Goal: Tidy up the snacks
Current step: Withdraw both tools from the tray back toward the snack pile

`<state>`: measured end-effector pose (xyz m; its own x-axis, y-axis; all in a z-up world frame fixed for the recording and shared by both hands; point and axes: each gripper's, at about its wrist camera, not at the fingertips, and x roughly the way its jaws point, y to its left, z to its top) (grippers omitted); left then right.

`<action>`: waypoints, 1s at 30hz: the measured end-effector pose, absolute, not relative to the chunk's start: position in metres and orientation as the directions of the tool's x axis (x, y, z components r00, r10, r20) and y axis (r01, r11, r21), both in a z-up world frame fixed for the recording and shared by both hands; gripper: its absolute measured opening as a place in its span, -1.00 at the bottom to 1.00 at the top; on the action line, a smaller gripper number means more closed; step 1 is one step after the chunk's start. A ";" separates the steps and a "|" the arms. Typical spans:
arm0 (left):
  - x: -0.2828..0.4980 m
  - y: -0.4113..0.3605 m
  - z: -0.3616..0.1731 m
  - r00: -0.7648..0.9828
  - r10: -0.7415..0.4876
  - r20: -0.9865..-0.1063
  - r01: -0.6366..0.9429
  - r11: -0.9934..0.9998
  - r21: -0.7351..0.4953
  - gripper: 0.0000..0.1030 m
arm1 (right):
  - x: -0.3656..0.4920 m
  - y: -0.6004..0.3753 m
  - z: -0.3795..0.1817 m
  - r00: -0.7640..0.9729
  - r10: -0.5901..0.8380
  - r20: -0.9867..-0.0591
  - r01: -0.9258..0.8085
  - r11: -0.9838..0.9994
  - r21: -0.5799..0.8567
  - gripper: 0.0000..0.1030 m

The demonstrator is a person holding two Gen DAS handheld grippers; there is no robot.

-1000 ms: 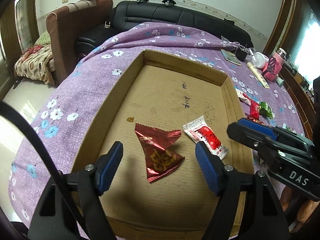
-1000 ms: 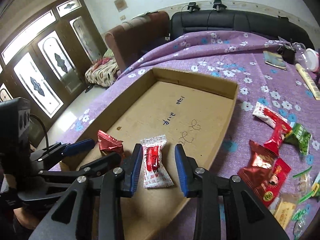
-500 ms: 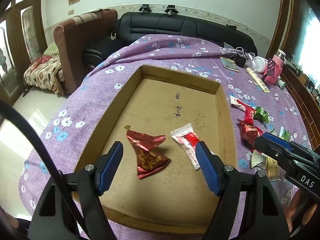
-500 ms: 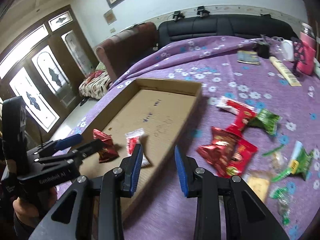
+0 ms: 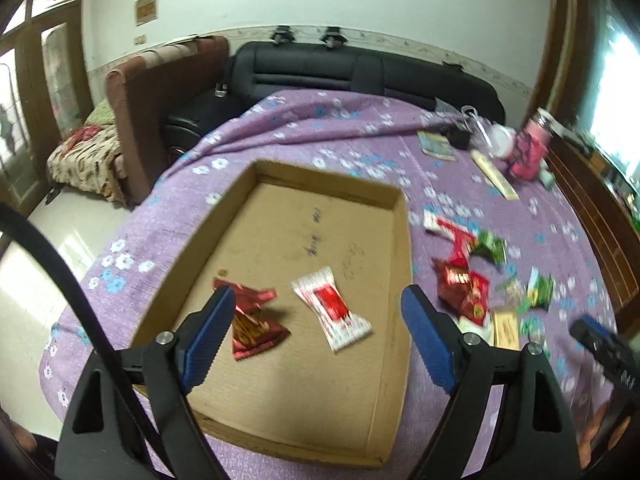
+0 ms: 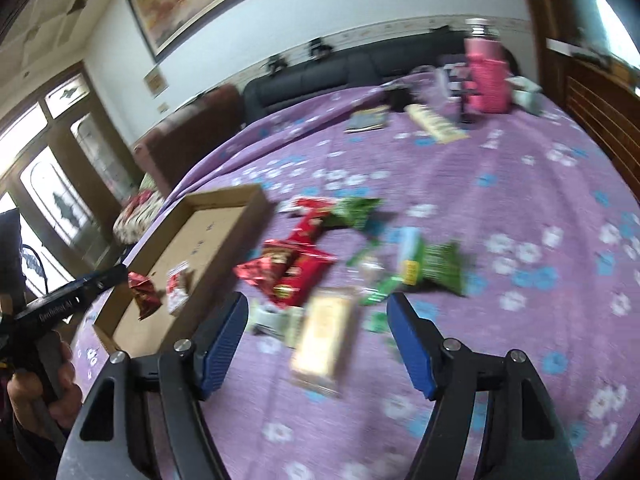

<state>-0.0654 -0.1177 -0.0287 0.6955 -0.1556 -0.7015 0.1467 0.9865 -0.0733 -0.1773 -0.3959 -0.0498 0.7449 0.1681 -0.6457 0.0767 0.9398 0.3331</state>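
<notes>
A: Where are the snacks found at this moment?

B: Two are already laid in the cardboard tray (image 5: pixel 394 240): a dark red foil packet (image 5: pixel 256 326) and a white-and-red candy wrapper (image 5: pixel 332 314). The rest are scattered on the purple flowered cloth (image 6: pixel 500 168), just beside the tray's right wall. A heap of red packets (image 6: pixel 288 270) is seen nearest the tray, green packets (image 6: pixel 436 266) farther out, and a pale beige bar (image 6: pixel 326 338) closest to the right gripper (image 6: pixel 316 344).

A: How are the jaws standing?

B: The left gripper (image 5: pixel 314 342) is held over the tray with its jaws opening wide, and nothing is pressed between them. The right gripper's jaws are opening too; the beige bar is framed between them in the view, but no contact is shown and the picture is blurred.

A: How is the bar expected to handle?

B: It is judged to be light and flat, with a slick film skin, so it can be pushed along the cloth rather than lifted if it is nudged from one side. Its contents may be brittle, so a hard squeeze is best avoided.

A: And where should hold be taken?

B: Across the narrow width, near the middle, so that both long edges are met by the pads together. The crimped ends of the foil packets are better taken for those, since their puffed bodies are likely to slip or crush.
</notes>
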 end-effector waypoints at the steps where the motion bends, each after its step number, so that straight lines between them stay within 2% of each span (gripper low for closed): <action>1: -0.062 -0.117 -0.026 0.699 -0.145 -0.700 0.131 0.989 -0.074 0.66 | -0.182 -0.404 -0.050 0.747 0.153 -0.647 0.094 0.939 0.330 0.40; 6: -0.066 -0.125 -0.018 0.694 -0.180 -0.697 0.143 0.983 -0.112 0.66 | -0.207 -0.440 -0.056 0.755 0.103 -0.648 0.169 0.924 0.343 0.45; 19: -0.117 -0.239 -0.047 0.574 -0.338 -0.746 0.426 0.901 -0.080 0.67 | -0.237 -0.462 -0.068 0.749 0.090 -0.656 0.191 0.919 0.345 0.45; 23: -0.121 -0.252 -0.058 0.553 -0.341 -0.760 0.453 0.889 -0.070 0.67 | -0.235 -0.465 -0.067 0.754 0.080 -0.652 0.185 0.927 0.327 0.45; 30: -0.106 -0.257 -0.084 0.464 -0.375 -0.802 0.442 0.883 -0.157 0.67 | -0.219 -0.460 -0.064 0.751 0.088 -0.655 0.152 0.941 0.301 0.45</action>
